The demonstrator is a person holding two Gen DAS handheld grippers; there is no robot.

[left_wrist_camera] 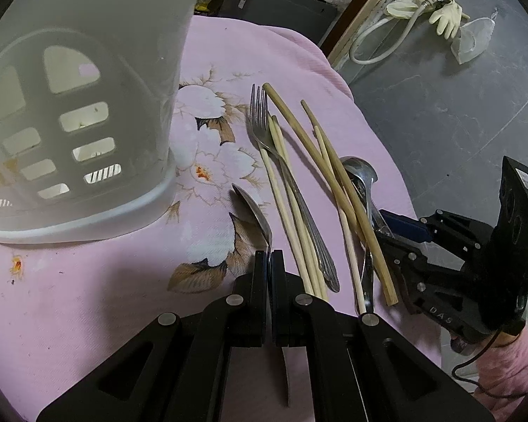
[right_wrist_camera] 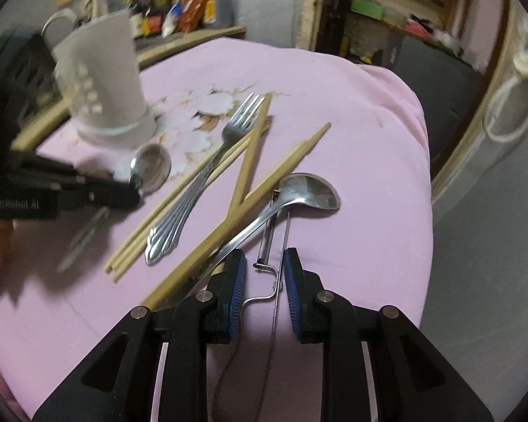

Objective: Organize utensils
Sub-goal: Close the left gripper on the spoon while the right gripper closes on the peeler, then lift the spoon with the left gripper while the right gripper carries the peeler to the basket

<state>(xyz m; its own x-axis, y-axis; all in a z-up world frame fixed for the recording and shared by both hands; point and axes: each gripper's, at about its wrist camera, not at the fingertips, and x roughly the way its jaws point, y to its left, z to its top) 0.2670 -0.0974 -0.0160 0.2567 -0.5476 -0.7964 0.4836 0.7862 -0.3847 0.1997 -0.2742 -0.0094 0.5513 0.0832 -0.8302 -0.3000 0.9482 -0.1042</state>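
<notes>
My left gripper (left_wrist_camera: 269, 258) is shut on the neck of a small steel spoon (left_wrist_camera: 253, 211), whose bowl sticks out ahead of the fingers; the same spoon (right_wrist_camera: 153, 165) shows in the right wrist view. My right gripper (right_wrist_camera: 264, 263) is shut on a wire-handled peeler (right_wrist_camera: 269, 232), with the wire frame touching both blue pads. A large spoon (right_wrist_camera: 309, 190) lies just ahead, its handle running under the left finger. A fork (right_wrist_camera: 207, 172) and several wooden chopsticks (right_wrist_camera: 250, 161) lie crossed in the middle. A white slotted utensil holder (left_wrist_camera: 81, 123) stands at the left.
A pink flowered cloth (left_wrist_camera: 88, 299) covers the round table, whose edge drops off at the right to a grey floor. Rubber gloves (left_wrist_camera: 436, 7) and a hose lie there. Bottles (right_wrist_camera: 179, 3) stand on a ledge behind the holder.
</notes>
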